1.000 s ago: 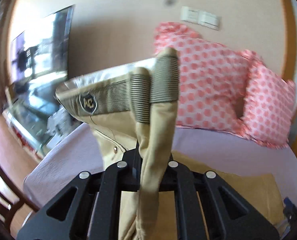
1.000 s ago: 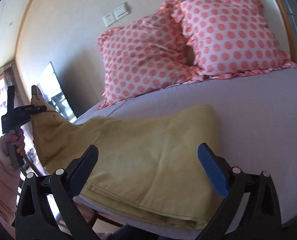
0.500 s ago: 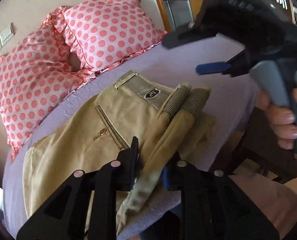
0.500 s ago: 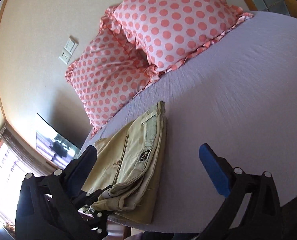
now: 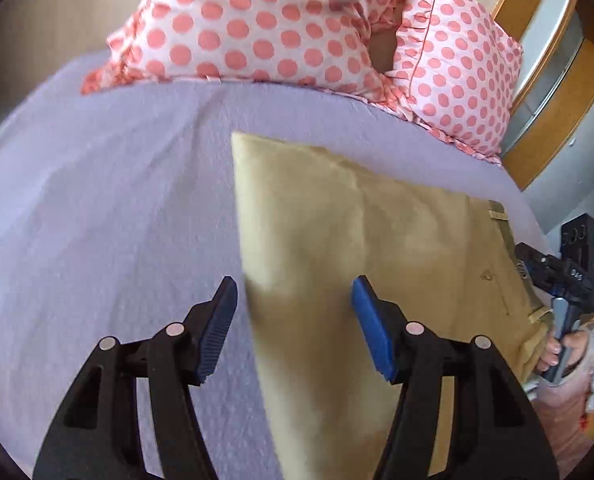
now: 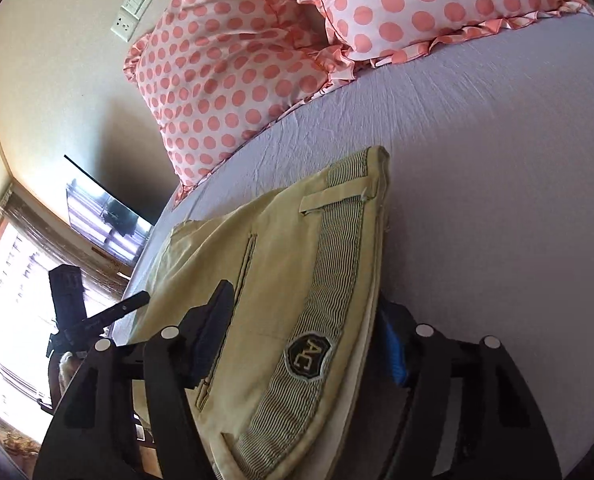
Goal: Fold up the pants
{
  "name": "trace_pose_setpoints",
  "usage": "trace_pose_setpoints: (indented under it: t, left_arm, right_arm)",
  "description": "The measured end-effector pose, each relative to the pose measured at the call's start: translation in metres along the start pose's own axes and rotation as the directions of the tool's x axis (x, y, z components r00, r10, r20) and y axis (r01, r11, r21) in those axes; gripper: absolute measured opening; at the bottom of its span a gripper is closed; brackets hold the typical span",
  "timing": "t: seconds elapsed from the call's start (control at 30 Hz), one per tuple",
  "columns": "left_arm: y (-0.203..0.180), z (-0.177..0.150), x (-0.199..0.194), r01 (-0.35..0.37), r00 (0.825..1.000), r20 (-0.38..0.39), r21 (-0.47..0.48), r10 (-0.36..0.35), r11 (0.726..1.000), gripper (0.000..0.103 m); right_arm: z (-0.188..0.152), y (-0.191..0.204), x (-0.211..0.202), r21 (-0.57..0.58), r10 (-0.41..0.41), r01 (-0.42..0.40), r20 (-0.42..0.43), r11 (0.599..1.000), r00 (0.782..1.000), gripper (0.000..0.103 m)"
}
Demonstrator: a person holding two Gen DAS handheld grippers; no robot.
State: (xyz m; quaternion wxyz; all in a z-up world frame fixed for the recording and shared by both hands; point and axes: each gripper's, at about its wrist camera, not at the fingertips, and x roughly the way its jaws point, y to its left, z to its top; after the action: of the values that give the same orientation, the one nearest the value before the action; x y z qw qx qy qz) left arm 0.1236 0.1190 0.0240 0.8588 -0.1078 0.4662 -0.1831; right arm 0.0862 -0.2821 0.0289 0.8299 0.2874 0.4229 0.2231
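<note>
Your pants [image 6: 281, 264] are matt tan cloth with a ribbed striped waistband [image 6: 329, 304]; the lilac bedsheet [image 5: 109, 208] looks finely crinkled.

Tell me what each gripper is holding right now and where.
Left gripper open, empty. Right gripper straddles the folded khaki cotton pants at the striped waistband; grip unclear.

Two pink polka-dot pillows [image 6: 257, 60] are leaning at the head of the bed — frilled edges touching — on a lilac sheet [image 5: 97, 208]. A wall switch plate [image 6: 132, 10] is sitting above them, and a dark screen [image 6: 105, 212] is reflecting the window.
</note>
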Motion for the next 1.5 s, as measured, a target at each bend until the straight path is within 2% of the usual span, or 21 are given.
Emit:
trace_pose_setpoints:
  t: [0.07,0.13,0.17,0.23,0.3,0.4,0.57,0.67,0.73,0.83,0.93,0.97,1.07,1.13,1.17,1.27,1.3,1.37,1.43,1.47,1.5]
  left_arm:
    - [0.006,0.006,0.007,0.080,0.997,-0.007,-0.021,-0.080,0.997,0.068]
    - [0.006,0.012,0.011,0.122,0.992,-0.019,-0.039,-0.122,0.992,0.067]
    - [0.006,0.012,0.013,0.145,0.989,-0.027,-0.048,-0.147,0.988,0.065]
    - [0.007,0.022,0.019,0.161,0.986,-0.042,-0.068,-0.164,0.985,0.030]
    - [0.006,0.030,0.022,0.194,0.978,-0.060,-0.080,-0.199,0.978,0.013]
    - [-0.006,0.048,0.018,0.147,0.988,-0.050,-0.023,-0.148,0.989,0.005]
    - [-0.024,0.107,0.022,0.006,0.999,0.045,0.058,-0.008,0.998,0.004]
    - [-0.027,0.148,0.044,-0.102,0.989,0.112,0.068,0.094,0.992,0.005]
    - [-0.027,0.167,0.071,-0.209,0.974,0.111,0.086,0.199,0.974,0.008]
    - [-0.020,0.170,0.100,-0.353,0.935,0.064,0.113,0.348,0.929,0.020]
    - [-0.027,0.152,0.076,-0.422,0.902,0.168,0.157,0.397,0.893,0.025]
    - [-0.031,0.144,0.065,-0.409,0.905,0.202,0.167,0.375,0.897,0.025]
    - [-0.045,0.123,0.041,-0.269,0.949,0.223,0.200,0.224,0.942,0.036]
    - [-0.055,0.114,0.045,-0.197,0.971,0.181,0.216,0.159,0.956,0.055]
    - [-0.059,0.111,0.054,-0.182,0.977,0.146,0.210,0.153,0.961,0.055]
    - [-0.051,0.108,0.093,-0.204,0.979,0.039,0.158,0.201,0.966,0.054]
    - [-0.048,0.106,0.099,-0.214,0.977,0.036,0.143,0.211,0.966,0.053]
    - [-0.055,0.098,0.096,-0.274,0.962,0.052,0.155,0.269,0.949,0.054]
    - [-0.060,0.087,0.079,-0.265,0.964,0.054,0.150,0.260,0.953,0.055]
    - [-0.059,0.078,0.067,-0.245,0.969,0.060,0.148,0.239,0.958,0.056]
    - [-0.059,0.067,0.054,-0.236,0.971,0.071,0.145,0.228,0.961,0.060]
  right_arm:
    - [0.004,-0.005,0.004,0.014,0.027,-0.027,-0.005,1.000,1.000,0.055]
    - [0.004,-0.016,0.011,0.069,0.110,-0.106,-0.049,0.992,0.993,0.021]
    - [0.002,-0.024,0.014,0.120,0.178,-0.169,-0.064,0.978,0.982,0.019]
    - [0.002,-0.028,0.014,0.147,0.235,-0.224,-0.060,0.963,0.970,0.016]
    - [0.008,-0.022,0.011,0.130,0.243,-0.235,-0.052,0.963,0.969,0.015]
    - [0.030,-0.002,0.005,0.068,0.257,-0.254,-0.026,0.965,0.966,0.014]
    - [0.095,0.023,0.016,-0.047,0.224,-0.221,0.051,0.974,0.973,0.012]
    - [0.131,0.009,0.038,-0.022,0.164,-0.162,0.098,0.986,0.982,0.011]
    - [0.146,-0.008,0.056,0.001,0.067,-0.068,0.110,0.998,0.992,0.011]
    - [0.156,-0.036,0.089,0.053,-0.187,0.186,0.008,0.981,0.982,0.022]
    - [0.148,-0.041,0.069,0.064,-0.197,0.192,0.073,0.979,0.978,0.028]
    - [0.145,-0.035,0.059,0.040,-0.175,0.172,0.107,0.984,0.979,0.029]
    - [0.135,-0.015,0.050,-0.019,-0.074,0.077,0.115,0.997,0.991,0.050]
    - [0.129,-0.007,0.055,-0.042,-0.066,0.071,0.098,0.997,0.993,0.062]
    - [0.127,-0.006,0.058,-0.043,-0.083,0.087,0.096,0.995,0.992,0.064]
    - [0.126,-0.004,0.057,-0.051,-0.232,0.241,0.135,0.969,0.963,0.064]
    - [0.124,-0.004,0.064,-0.063,-0.322,0.329,0.094,0.942,0.942,0.064]
    - [0.114,-0.007,0.070,-0.078,-0.499,0.503,0.069,0.861,0.864,0.063]
    - [0.099,0.004,0.055,-0.094,-0.496,0.509,0.133,0.856,0.858,0.063]
    - [0.089,0.012,0.045,-0.106,-0.468,0.486,0.156,0.868,0.870,0.065]
    - [0.080,0.021,0.036,-0.120,-0.420,0.442,0.172,0.889,0.891,0.077]
